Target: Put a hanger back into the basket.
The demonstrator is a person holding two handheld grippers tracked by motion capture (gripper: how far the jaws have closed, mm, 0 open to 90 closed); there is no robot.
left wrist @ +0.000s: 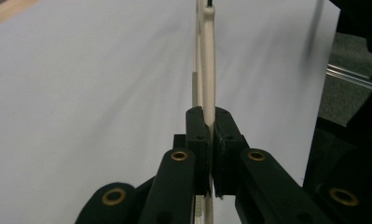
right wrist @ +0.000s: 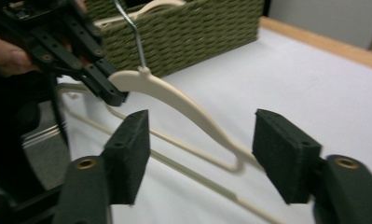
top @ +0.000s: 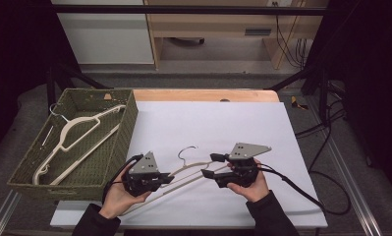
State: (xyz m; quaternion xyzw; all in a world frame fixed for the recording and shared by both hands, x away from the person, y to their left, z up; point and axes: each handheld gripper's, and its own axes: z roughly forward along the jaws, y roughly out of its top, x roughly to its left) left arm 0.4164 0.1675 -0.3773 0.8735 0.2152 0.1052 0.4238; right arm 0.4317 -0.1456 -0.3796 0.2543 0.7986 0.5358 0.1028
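woven green basket with hangers sits left of held hanger.

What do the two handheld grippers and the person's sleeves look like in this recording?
Both the left gripper and the right gripper are black, each topped by a grey three-cornered plate and trailing a black cable. Brass-coloured bushings dot the jaw links, and the pads are square, rough black blocks. The sleeves are dark.

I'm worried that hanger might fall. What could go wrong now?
The left gripper alone pinches the cream hanger, near its neck; the right gripper has opened off it. The long free end could droop or swing and twist out of the pinch. If it goes toward the green basket, its metal hook might catch on the woven wall.
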